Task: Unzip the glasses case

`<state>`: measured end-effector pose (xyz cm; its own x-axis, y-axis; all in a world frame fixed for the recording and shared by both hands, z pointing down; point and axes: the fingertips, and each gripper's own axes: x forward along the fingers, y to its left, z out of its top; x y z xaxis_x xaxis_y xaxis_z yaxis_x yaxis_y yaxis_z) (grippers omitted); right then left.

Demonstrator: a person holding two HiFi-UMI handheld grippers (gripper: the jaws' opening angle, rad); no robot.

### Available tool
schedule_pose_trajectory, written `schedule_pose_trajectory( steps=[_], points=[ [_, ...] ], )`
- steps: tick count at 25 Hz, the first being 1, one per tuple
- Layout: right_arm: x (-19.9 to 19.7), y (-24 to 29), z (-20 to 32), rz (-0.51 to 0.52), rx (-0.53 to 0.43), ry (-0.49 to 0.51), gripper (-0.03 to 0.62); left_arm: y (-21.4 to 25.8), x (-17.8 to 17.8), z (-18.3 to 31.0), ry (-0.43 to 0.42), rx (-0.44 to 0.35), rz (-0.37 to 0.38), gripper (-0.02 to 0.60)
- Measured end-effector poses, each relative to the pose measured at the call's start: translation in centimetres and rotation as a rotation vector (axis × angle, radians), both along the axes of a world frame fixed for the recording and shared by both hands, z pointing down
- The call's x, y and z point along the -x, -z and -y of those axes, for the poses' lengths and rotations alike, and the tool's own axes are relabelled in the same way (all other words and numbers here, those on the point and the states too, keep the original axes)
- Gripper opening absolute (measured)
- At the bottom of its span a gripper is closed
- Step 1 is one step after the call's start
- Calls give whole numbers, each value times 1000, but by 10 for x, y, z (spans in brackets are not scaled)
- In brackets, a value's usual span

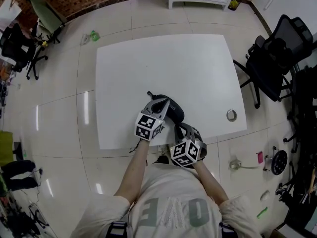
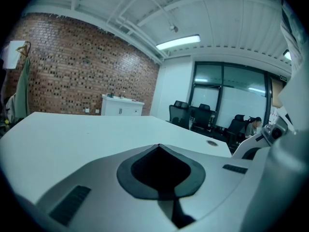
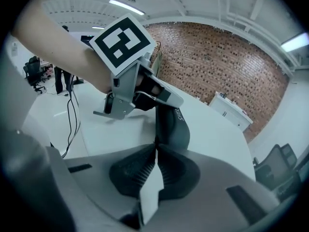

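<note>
Glasses case [image 3: 171, 127]: dark, oblong, white lettering, on white table [image 1: 163, 68].

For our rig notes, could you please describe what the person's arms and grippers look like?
Both the left gripper and right gripper are silver-grey with dark pads, each carrying a white cube of black square markers. The T-shirt is pale, short-sleeved, with grey lettering.

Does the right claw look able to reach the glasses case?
Likely yes: the right claw, shut, sits at the near edge of the glasses case with nothing between, while the left claw grips its upper end.
</note>
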<state>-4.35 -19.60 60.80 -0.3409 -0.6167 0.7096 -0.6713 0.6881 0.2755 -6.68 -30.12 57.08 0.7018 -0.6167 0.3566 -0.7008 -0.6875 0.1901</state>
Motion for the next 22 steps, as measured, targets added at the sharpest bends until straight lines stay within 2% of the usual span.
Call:
schedule_pose_trajectory(
  steps=[7, 16, 17, 20, 22],
  points=[
    [-3, 1, -4, 11, -7, -9, 0, -1, -1, -1, -7, -10, 1, -9],
    [-23, 13, 0, 151, 41, -124, 0, 0, -10, -1, 3, 11, -21, -9],
    [-22, 15, -3, 117, 18, -92, 0, 0, -13, -1, -3, 8, -15, -9],
    [-8, 11, -14, -72, -84, 80, 0, -1, -17, -2, -25, 4, 12, -9],
    [-6, 5, -17, -126, -99, 132, 0, -3, -18, -3, -34, 13, 20, -9]
  ],
)
